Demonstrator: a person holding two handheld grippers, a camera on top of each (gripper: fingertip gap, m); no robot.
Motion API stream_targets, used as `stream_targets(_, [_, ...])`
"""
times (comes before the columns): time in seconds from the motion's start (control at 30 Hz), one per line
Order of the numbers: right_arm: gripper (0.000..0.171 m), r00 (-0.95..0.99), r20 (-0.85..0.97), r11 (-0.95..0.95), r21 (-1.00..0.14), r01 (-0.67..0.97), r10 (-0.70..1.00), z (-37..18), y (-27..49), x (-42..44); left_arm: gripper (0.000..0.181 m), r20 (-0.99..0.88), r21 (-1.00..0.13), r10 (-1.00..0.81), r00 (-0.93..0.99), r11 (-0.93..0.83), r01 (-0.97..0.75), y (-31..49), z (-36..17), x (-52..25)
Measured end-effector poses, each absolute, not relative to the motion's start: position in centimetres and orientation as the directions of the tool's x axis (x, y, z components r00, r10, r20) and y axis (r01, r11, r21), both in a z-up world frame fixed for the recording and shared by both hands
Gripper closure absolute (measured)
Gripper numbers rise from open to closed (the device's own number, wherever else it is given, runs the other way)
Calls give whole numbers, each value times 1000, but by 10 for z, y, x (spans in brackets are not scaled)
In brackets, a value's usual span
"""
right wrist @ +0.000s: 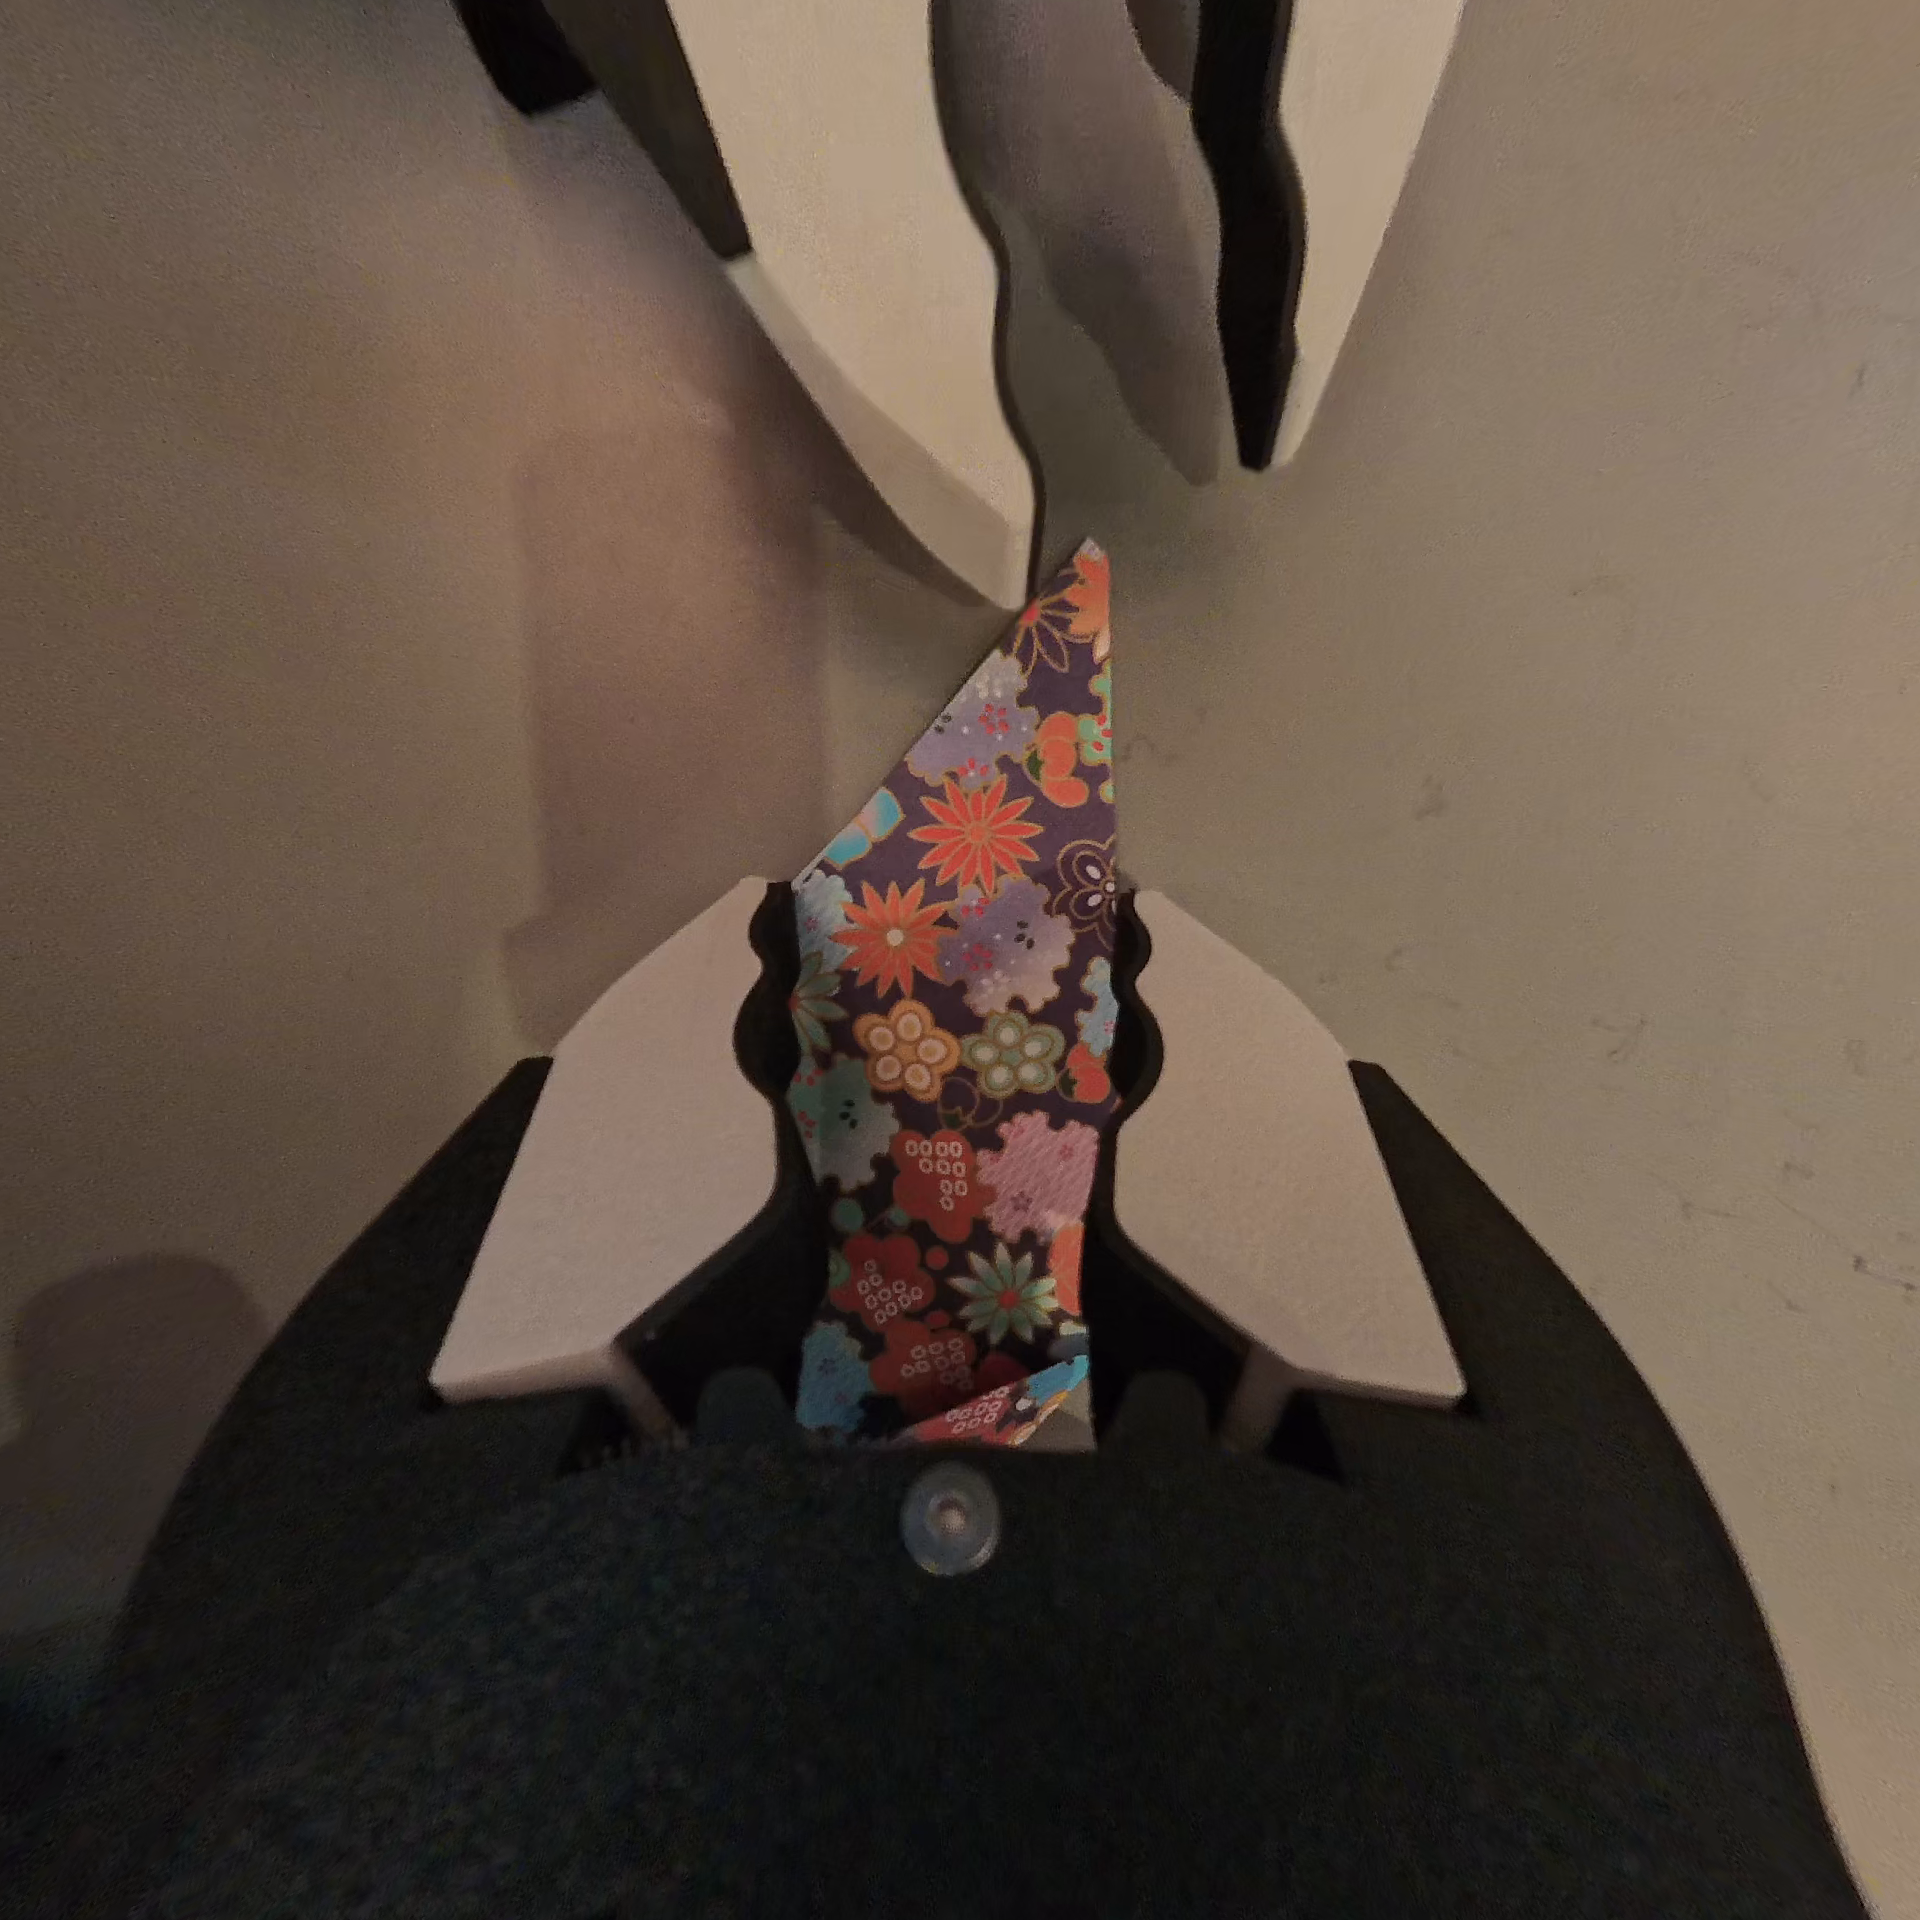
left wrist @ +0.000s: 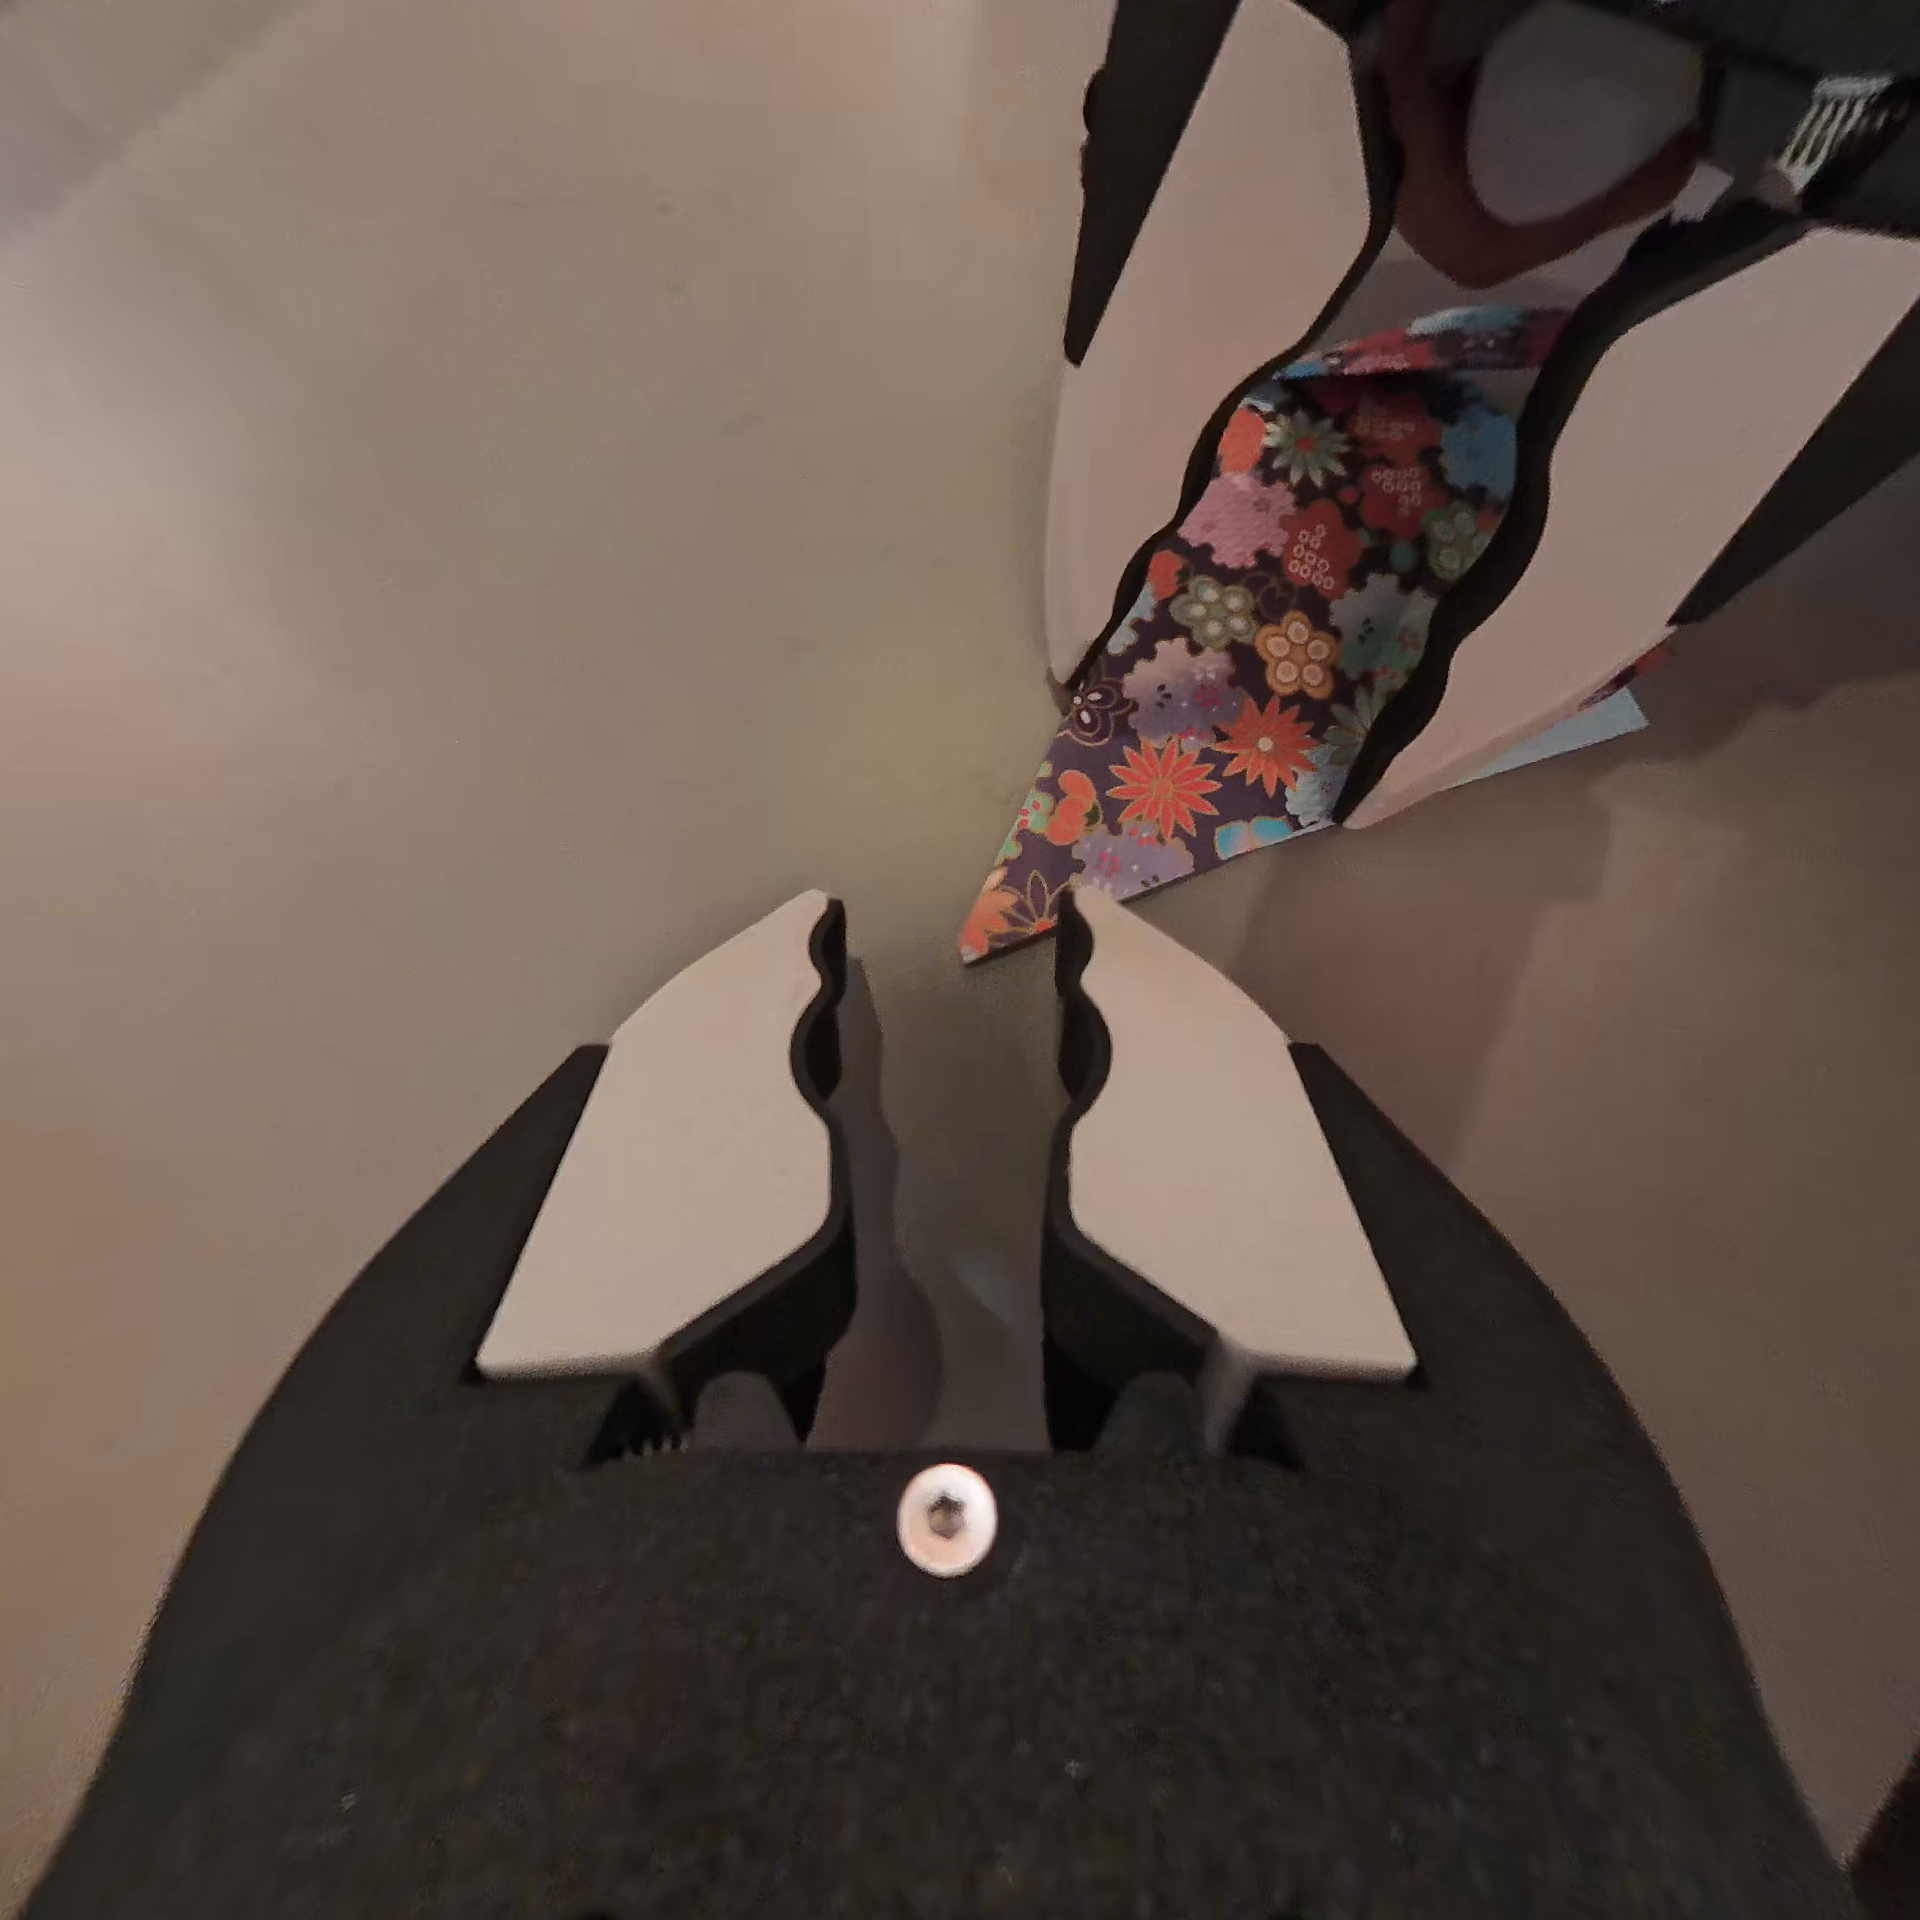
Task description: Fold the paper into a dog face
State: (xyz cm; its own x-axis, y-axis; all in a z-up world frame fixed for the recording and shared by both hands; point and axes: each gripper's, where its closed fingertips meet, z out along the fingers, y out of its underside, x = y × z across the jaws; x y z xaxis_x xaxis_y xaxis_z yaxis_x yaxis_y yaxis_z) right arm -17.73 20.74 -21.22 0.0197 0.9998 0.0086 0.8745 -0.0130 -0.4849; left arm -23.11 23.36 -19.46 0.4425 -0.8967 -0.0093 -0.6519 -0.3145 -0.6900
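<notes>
Now the right gripper (right wrist: 951,914) straddles the floral paper (right wrist: 966,987), jaws narrow; left gripper (left wrist: 951,925), narrowly parted and empty, sits at its 12 o'clock tip.

No legible text, label, brand, number or sign appears in either view. The paper (right wrist: 966,997) bears only a floral print. A small black-and-white patterned patch (left wrist: 1834,130) on the far gripper, at the left wrist view's top right, is too blurred to read.

My right gripper (right wrist: 951,914) is covering the paper's (right wrist: 966,997) side edges; my own housing is hiding its base.
</notes>
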Motion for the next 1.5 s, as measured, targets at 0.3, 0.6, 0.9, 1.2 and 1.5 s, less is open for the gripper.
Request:
stream_targets(0.3, [115,20,20,-7,-478,878,1000,-210,208,-174,153,-45,-679,-926,374,-247,-692,221,-201,-219])
stream_targets(0.6, [116,11,16,-2,-477,879,1000,-208,206,-172,155,-56,-670,-946,320,-202,-715,217,-209,-211])
stream_targets(0.9, [116,12,10,-6,-475,880,1000,-212,207,-174,155,-33,-669,-947,319,-216,-711,220,-209,-211])
stream_targets(1.2, [116,16,10,-10,-481,877,1000,-212,207,-174,143,153,-667,-856,494,-458,-587,229,-201,-223])
stream_targets(1.5, [116,12,12,-4,-500,866,1000,-212,207,-174,151,260,-649,-785,562,-573,-501,229,-204,-218])
